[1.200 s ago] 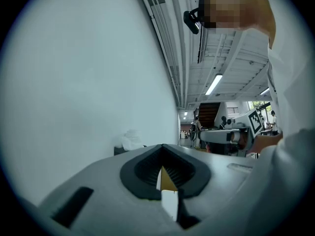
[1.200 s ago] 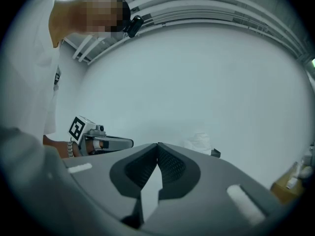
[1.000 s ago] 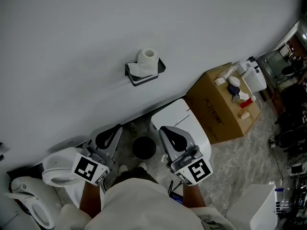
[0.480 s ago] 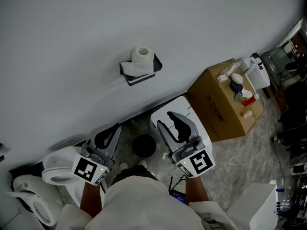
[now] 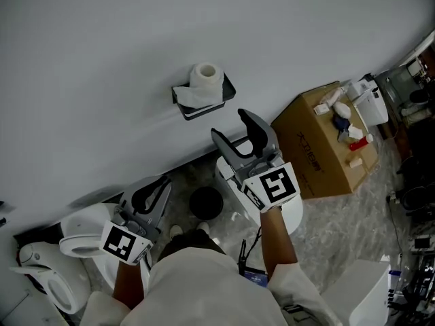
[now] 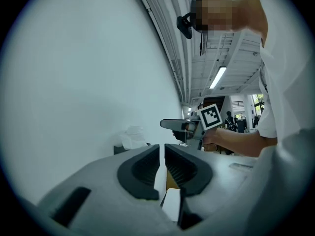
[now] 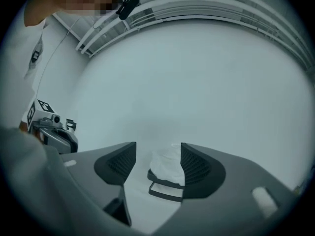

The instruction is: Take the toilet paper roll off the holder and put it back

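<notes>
A white toilet paper roll stands upright in a black holder on the pale wall, with a loose sheet hanging over the holder's front. My right gripper points at it from below and a little right, still apart from it. Its jaws have just been opening, and nothing is between them. In the right gripper view the roll and holder show ahead through the gap of the right gripper. My left gripper hangs low at the left, shut and empty. It faces the roll.
A cardboard box with bottles on top stands against the wall at the right. A white toilet tank lies under my right arm, a black round object sits on the floor, and a white toilet bowl is at the left.
The right gripper has moved up across the picture toward the holder and its jaws have gone from shut to open. The left gripper has stayed about where it was.
</notes>
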Tool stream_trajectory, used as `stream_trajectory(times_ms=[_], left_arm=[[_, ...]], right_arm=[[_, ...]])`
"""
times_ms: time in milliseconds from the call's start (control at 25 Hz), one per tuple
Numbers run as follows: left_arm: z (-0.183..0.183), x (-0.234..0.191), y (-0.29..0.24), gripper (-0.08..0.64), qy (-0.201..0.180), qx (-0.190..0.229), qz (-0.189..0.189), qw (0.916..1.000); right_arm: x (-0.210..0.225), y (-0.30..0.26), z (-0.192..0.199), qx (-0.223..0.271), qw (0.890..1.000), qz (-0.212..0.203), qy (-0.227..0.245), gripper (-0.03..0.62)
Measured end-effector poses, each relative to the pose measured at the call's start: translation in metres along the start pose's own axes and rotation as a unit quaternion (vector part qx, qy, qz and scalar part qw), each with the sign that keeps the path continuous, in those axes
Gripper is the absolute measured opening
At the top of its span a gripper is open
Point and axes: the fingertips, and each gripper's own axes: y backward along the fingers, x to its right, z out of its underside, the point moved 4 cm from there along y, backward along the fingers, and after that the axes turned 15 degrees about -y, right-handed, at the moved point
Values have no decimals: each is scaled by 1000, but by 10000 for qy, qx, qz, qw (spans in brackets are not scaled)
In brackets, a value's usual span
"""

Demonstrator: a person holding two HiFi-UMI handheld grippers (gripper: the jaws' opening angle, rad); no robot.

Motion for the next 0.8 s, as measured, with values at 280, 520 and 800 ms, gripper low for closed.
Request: stream_trajectory(times_ms=[280,520,800], left_arm=[[15,-8,-5,37,145,-43,-28,9999],[23,-12,-4,35,333,-75,-88,9994],[27,-8,1,37,325,-91,47,9994]], right_arm=[[36,-58,18,-300,9994,129,64,304],[58,-97,28,-523,9982,264,97,330],[72,-133,36,-706,9970,298,82,393]])
